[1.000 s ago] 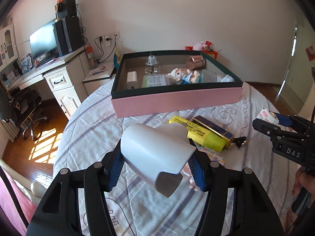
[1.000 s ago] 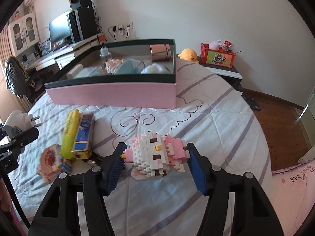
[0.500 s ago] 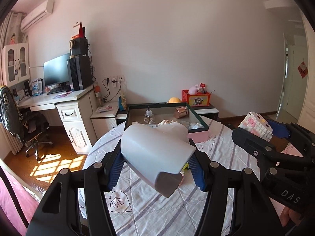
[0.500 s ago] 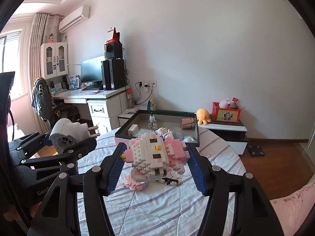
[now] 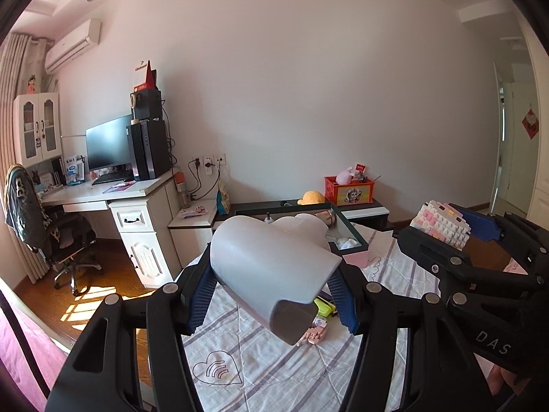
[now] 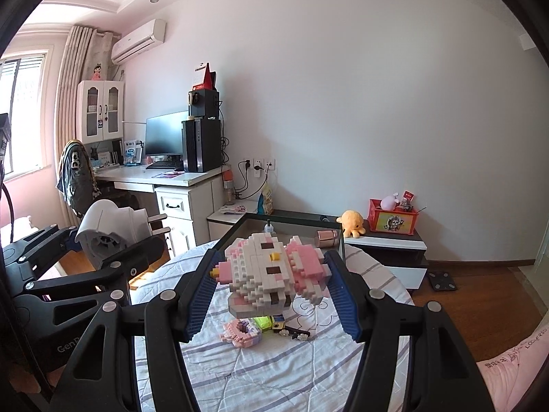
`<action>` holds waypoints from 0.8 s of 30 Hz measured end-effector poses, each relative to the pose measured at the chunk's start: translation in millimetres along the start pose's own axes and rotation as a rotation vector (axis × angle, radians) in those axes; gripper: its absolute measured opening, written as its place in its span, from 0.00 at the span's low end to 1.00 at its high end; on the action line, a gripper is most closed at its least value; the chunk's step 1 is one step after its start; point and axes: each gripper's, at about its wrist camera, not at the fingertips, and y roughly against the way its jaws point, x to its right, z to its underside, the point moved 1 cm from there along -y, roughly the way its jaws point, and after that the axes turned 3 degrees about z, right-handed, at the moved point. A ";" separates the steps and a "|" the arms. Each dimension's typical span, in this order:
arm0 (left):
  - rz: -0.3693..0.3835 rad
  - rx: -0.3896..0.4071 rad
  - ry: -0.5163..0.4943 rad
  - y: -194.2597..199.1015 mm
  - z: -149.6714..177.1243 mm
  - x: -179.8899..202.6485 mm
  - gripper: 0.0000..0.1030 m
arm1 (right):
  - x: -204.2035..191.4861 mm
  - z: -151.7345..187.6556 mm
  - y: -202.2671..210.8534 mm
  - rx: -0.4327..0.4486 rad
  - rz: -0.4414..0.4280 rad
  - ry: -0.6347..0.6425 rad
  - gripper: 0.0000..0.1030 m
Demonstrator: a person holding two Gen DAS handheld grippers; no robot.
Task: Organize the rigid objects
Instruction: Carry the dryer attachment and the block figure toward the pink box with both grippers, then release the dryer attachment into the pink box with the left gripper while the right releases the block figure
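My left gripper (image 5: pixel 274 288) is shut on a white plug adapter (image 5: pixel 271 267) and holds it high above the bed; it also shows in the right wrist view (image 6: pixel 113 230). My right gripper (image 6: pixel 271 288) is shut on a pink and white brick-built cat figure (image 6: pixel 271 274), also held high; the figure also shows at the right of the left wrist view (image 5: pixel 442 226). The dark-rimmed pink storage box (image 6: pixel 302 226) sits on the far side of the bed, partly hidden behind both held objects.
On the striped bedspread (image 6: pixel 274 370) lie a small pink brick piece (image 6: pixel 242 333), a yellow-green box (image 6: pixel 262 322) and a black clip (image 6: pixel 295 334). A desk with monitor (image 6: pixel 164 140), an office chair (image 5: pixel 44 237) and a nightstand with a red box (image 6: pixel 391 219) stand beyond.
Both grippers have risen and tilted up with their objects still held. The bed and box have dropped low in both views and the room walls fill the frames.
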 end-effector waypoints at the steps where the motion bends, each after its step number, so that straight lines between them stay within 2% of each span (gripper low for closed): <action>1: -0.002 0.003 -0.005 -3.9 -1.6 0.2 0.59 | 0.3 -1.2 -2.8 -0.002 0.000 0.004 0.61; 5: -0.010 0.005 -0.035 -37.0 -14.8 0.7 0.59 | 4.3 -7.9 -21.2 0.003 0.005 0.012 0.61; 8: 0.007 -0.007 -0.050 -76.1 -25.3 -0.9 0.59 | 11.0 -15.7 -50.2 -0.010 0.002 0.023 0.61; 13: 0.048 -0.112 -0.040 -164.6 -34.9 -7.5 0.59 | 27.7 -27.1 -118.3 -0.056 -0.013 0.031 0.61; 16: 0.072 -0.208 -0.012 -224.5 -28.5 -14.2 0.59 | 42.6 -25.8 -170.6 -0.118 -0.024 0.013 0.61; 20: 0.077 -0.328 0.002 -292.3 -9.9 -18.7 0.59 | 55.4 -11.2 -236.8 -0.213 -0.039 -0.002 0.61; 24: 0.069 -0.387 0.012 -333.4 9.8 -21.8 0.59 | 60.8 10.7 -287.1 -0.307 -0.061 -0.013 0.61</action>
